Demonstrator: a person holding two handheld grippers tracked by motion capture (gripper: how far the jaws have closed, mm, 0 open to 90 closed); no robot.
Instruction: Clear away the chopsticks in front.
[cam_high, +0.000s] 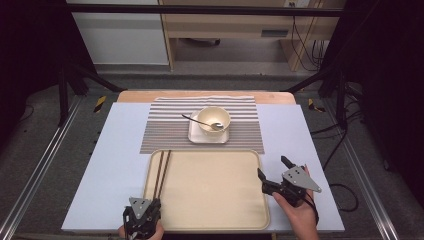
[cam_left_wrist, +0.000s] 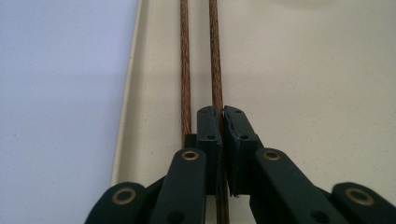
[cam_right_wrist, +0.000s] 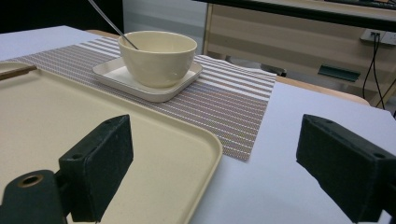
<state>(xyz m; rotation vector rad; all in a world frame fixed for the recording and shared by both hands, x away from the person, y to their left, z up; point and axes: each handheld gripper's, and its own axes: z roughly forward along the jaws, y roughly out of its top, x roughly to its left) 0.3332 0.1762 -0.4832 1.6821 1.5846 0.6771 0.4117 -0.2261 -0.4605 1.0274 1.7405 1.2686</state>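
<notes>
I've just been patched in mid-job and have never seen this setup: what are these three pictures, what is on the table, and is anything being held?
No robot arm here: a person holds a hand-held gripper in each hand. The high view looks down on the table from the person's side. There you see the left hand-held gripper and the right hand-held gripper. The other two pictures come from cameras riding on each one, looking along its black jaws.

On the table lie a striped mat, a small plate carrying a bowl with a spoon in it, and a tray with two chopsticks along its left side.

The left one is shut on one chopstick; the other lies beside it. The right one is open and empty, over the tray's right edge.
</notes>
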